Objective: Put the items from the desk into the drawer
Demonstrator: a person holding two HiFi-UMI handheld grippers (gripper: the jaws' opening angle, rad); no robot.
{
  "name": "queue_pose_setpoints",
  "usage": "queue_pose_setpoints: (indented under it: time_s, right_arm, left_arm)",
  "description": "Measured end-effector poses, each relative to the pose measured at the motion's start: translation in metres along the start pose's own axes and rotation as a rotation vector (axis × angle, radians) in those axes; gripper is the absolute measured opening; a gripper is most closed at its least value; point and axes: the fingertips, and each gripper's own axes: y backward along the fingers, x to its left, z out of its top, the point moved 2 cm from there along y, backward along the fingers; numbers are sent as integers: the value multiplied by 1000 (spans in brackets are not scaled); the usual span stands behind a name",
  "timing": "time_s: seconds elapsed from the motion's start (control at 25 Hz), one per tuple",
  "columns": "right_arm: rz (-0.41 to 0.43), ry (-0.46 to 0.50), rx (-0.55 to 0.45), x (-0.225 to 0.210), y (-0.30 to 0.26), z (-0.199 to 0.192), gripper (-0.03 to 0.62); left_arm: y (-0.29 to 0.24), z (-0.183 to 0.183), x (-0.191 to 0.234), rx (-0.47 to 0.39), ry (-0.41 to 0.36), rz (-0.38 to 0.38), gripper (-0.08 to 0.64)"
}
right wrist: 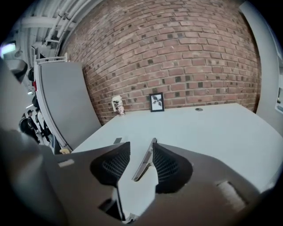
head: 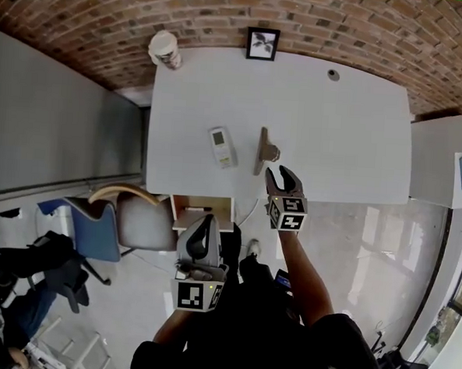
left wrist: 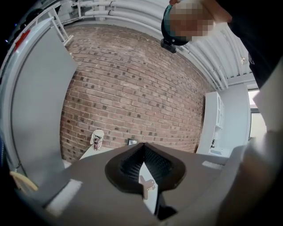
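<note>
A white surface (head: pixel 336 132) is set against a brick wall (head: pixel 226 16), and most of it lies bare.

The right gripper (head: pixel 283 175) is held low over the near edge of the surface with its jaws apart and nothing clamped between them. Through the gap between them a long, thin tool (right wrist: pixel 143 161) is seen, lying flat just ahead and close to the right-hand jaw. From above, the tool lies slightly to the left of the gripper's tips, so contact is not shown. The spread of the jaws and their line along the tool suggest that a grasp is being prepared, with the tool to be taken across its narrow width.

A remote (head: pixel 222 146) lies further left of this gripper, beyond the tool and apart from it. A cup (head: pixel 166 49) and a small frame (head: pixel 262 43) stand far ahead by the wall, well out of present reach.

The left gripper (left wrist: pixel 142 146) is held back, below and left of the right one, with its jaws together at the tips and nothing in them. Just ahead of it the drawer (head: pixel 202 215) stands open under the near edge, probably left so that items can be dropped straight in. A thin dark item seems to lie inside it, too small to be named. A chair (head: pixel 128 212) stands to the left of the left gripper.
</note>
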Motion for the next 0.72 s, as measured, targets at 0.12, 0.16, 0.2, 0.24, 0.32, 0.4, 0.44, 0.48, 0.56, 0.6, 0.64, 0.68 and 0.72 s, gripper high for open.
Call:
queue_pose_setpoints:
  time_s: [0.12,0.16,0.2,0.24,0.32,0.4,0.44,0.48,0.56,0.6,0.64,0.68,0.72]
  right_arm:
    - [-28,-41,36,-16,-24,-8,166]
    - [-36,-52,51,-21,-31,-11,166]
    - [-42,-62,66,-25,-38,-14,166]
    - [-47,-72,81,-30,-44,-17,166]
    - [-55,-98,109,-37,-55,-24,166]
    - [-58,-127,130,-42,-63,-29,166]
    - [-59,-138,138,-43,-66,-31,166]
    - [-60,-144,147,-44,-70,-33,166]
    - [-62,-147,169,-46,-77,-38,166]
    - [-62,-148,179,-46,-80,-40,166]
    - [-62,-149,187,-46,-82,-41,166]
    - [-62,-152,195,-46,-84,-43,166]
    - [-64,-154,203,-47,-85,-45,166]
  left_arm:
    - [-13,-1,8,6,11,0,19]
    - [-17,-2,11,7,14,0,20]
    - [-21,-3,13,9,17,0,19]
    - [-24,-3,15,12,18,3,19]
    - [-29,-5,20,18,22,12,19]
    - [-31,-8,25,28,30,24,20]
    - [-31,-9,27,32,32,30,20]
    - [-32,-10,29,33,32,34,19]
    - [-33,-11,33,31,26,41,20]
    - [-33,-12,34,31,25,44,20]
    - [-33,-12,35,30,25,46,20]
    - [-33,-12,36,30,27,48,20]
    - [-33,-12,37,31,29,49,19]
